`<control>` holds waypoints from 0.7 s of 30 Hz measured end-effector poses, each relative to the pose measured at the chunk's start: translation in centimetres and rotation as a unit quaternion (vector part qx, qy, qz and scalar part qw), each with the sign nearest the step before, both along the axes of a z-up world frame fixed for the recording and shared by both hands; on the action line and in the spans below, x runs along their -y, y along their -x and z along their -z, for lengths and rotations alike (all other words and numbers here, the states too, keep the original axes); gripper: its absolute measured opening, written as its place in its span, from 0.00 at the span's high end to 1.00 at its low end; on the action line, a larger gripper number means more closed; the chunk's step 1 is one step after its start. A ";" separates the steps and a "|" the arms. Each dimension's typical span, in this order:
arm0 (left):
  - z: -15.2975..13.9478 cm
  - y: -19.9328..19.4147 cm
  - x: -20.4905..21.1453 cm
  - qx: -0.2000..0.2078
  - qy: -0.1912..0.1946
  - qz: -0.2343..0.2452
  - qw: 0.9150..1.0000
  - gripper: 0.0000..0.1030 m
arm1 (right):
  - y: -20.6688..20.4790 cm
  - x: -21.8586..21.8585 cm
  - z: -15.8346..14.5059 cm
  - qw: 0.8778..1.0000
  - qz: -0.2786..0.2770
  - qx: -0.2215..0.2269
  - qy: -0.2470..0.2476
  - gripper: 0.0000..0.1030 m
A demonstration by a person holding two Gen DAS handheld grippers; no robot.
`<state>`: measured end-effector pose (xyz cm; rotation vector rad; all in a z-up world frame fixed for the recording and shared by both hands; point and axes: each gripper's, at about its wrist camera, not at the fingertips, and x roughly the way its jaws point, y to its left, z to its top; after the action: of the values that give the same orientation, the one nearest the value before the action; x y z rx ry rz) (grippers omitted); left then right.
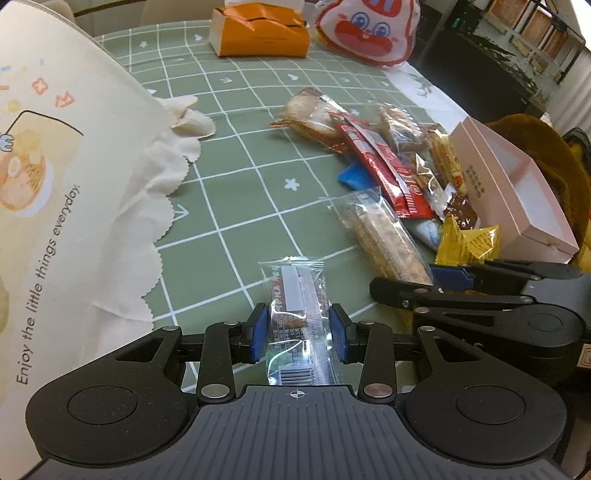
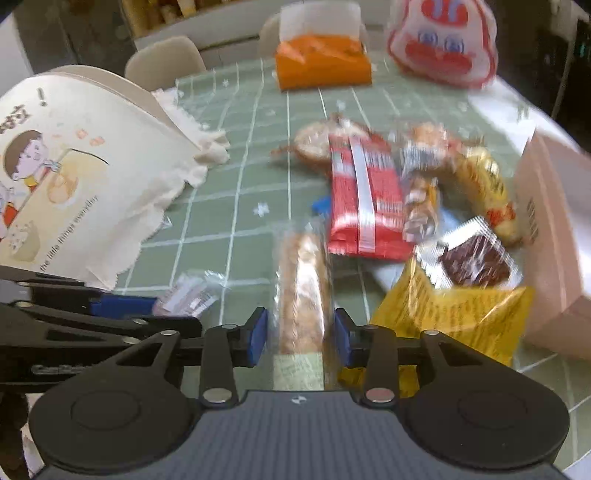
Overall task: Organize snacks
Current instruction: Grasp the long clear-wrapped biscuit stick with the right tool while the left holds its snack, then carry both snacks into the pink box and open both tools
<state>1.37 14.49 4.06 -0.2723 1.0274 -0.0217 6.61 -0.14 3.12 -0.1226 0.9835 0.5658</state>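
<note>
My left gripper [image 1: 298,332] is shut on a small clear-wrapped snack bar [image 1: 299,295] and holds it just above the green checked tablecloth [image 1: 240,192]. The same bar [image 2: 188,295] shows in the right wrist view beside the left gripper's fingers [image 2: 122,304]. My right gripper [image 2: 300,338] straddles a long clear pack of crackers [image 2: 301,288] lying on the cloth. Slim gaps show between its blue pads and the wrapper, so it stands open. From the left wrist view, the right gripper [image 1: 402,279] sits at the near end of that cracker pack [image 1: 380,236].
A cream fabric basket [image 1: 55,184] with cartoon print stands at the left. A snack pile holds red packs [image 2: 364,199] and a yellow pack [image 2: 450,317]. An open pink box [image 1: 517,192] sits at the right. An orange tissue box [image 1: 258,33] and a cartoon bag [image 1: 369,29] stand far back.
</note>
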 end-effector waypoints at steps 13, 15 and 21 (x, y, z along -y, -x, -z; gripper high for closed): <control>-0.8 -0.1 5.4 0.010 0.046 0.070 0.996 0.60 | 3.4 6.1 -4.1 0.999 0.021 0.022 -0.018 0.73; -0.7 0.1 6.8 0.008 0.055 0.089 0.994 0.60 | 4.1 8.0 -4.1 0.999 0.038 0.018 -0.018 0.73; 0.0 -0.1 10.4 -0.003 0.062 0.135 0.989 0.60 | 5.7 13.2 -3.1 0.993 0.112 0.002 -0.022 0.73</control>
<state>1.45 4.09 4.02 -0.2445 1.0641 -0.3308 0.93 -13.38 6.25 0.0261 0.9648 0.3813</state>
